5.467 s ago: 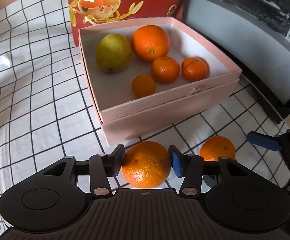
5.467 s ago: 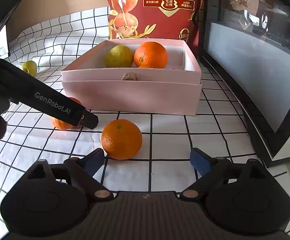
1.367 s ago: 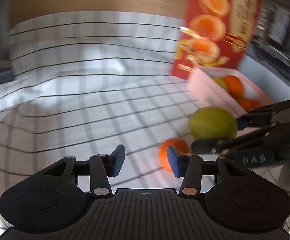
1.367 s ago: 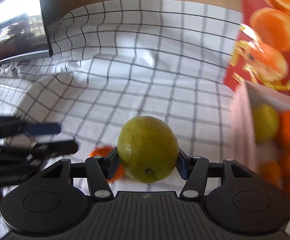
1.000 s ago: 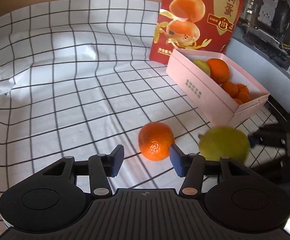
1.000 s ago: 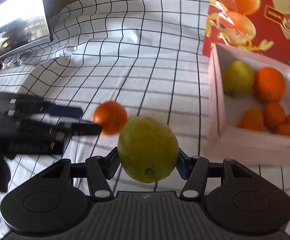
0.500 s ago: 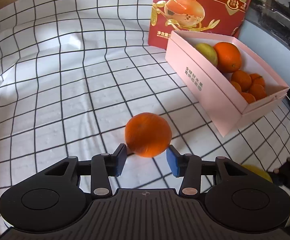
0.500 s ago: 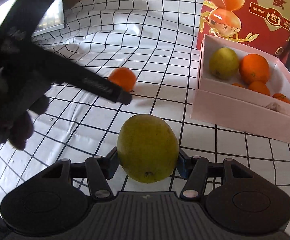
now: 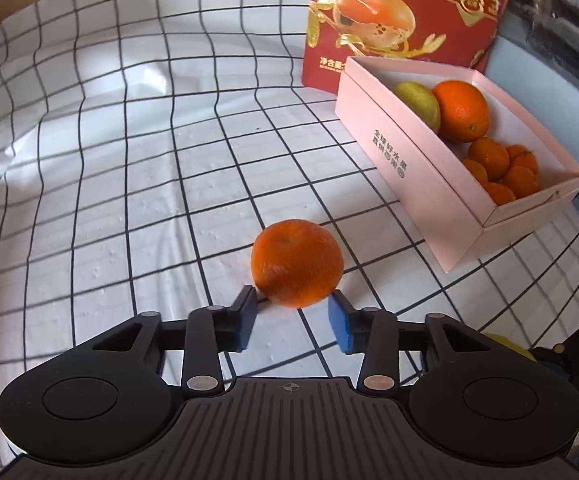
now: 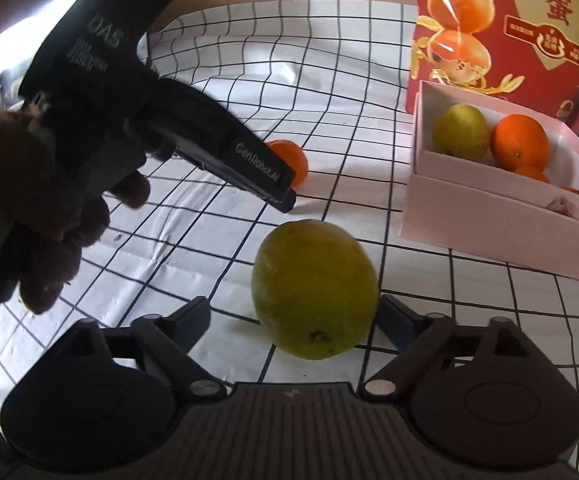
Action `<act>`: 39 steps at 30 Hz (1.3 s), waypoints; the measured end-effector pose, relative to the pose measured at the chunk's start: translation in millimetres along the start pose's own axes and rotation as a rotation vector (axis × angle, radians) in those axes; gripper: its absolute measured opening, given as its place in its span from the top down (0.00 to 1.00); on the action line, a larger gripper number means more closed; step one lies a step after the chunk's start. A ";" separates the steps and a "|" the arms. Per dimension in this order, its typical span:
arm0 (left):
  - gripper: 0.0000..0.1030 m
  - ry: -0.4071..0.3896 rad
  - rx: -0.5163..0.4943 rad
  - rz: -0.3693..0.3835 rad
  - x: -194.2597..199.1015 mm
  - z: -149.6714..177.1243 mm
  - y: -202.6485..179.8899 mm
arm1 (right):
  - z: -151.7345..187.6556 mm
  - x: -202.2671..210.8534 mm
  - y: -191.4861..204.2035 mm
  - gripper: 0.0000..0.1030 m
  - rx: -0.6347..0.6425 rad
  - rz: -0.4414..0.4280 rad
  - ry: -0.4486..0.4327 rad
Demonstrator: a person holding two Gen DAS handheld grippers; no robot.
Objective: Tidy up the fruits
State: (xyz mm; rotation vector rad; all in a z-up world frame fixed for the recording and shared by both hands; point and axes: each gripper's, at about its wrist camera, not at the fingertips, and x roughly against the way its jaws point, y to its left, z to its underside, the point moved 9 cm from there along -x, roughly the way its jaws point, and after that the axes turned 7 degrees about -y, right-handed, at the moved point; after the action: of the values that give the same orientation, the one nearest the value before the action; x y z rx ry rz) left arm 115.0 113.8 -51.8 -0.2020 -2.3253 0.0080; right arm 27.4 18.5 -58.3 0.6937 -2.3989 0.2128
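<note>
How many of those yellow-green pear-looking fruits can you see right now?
2. One pear lies on the checked cloth, loose between the opening jaws of the right gripper. The second pear sits in the pink box, at its far corner. More may be hidden.

We count two green pears: one (image 10: 315,290) on the checked cloth (image 9: 129,200), one (image 9: 417,102) in the pink box (image 9: 421,176). Large oranges are two, one (image 9: 296,263) outside, one (image 9: 460,105) inside. Small mandarins (image 9: 501,172) inside are about five.
</note>
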 end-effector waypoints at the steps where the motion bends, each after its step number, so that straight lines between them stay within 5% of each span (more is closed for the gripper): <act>1: 0.71 0.001 0.023 0.009 2.1 1.5 2.2 | 0.7 -0.5 1.7 0.05 0.006 0.001 0.003; 2: 0.84 0.006 0.047 0.009 4.5 3.8 5.6 | 0.7 -1.3 2.5 0.04 0.011 0.003 0.006; 3: 0.87 0.012 0.069 0.009 6.6 6.5 8.9 | 0.3 -2.2 2.7 0.03 0.013 0.006 0.008; 15: 0.87 -0.010 0.164 -0.043 60.9 57.7 42.6 | 3.4 -0.2 1.8 0.00 0.032 0.007 0.037; 21: 0.86 -0.027 0.227 0.010 64.0 59.1 51.1 | 3.1 1.4 1.2 0.00 0.020 0.033 0.029; 28: 0.81 -0.131 0.082 0.084 75.4 12.8 22.2 | 8.5 12.1 -8.9 0.01 -0.017 0.073 0.053; 32: 0.78 -0.181 -0.041 0.051 62.1 -21.4 -2.0 | 13.7 18.1 -16.9 0.01 -0.033 0.094 0.039; 35: 0.78 -0.150 -0.131 -0.009 39.8 -31.6 -11.8 | 16.1 20.2 -17.9 0.01 -0.034 0.098 0.027; 39: 0.70 -0.115 -0.218 0.026 24.2 -25.8 -24.8 | 19.1 21.3 -18.5 0.01 -0.028 0.103 -0.003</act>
State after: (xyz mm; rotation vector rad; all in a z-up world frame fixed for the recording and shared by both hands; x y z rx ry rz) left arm 113.6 91.4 -14.8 -0.3488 -2.4369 -0.2271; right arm 13.0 -12.3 -60.7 0.5589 -2.4384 0.2208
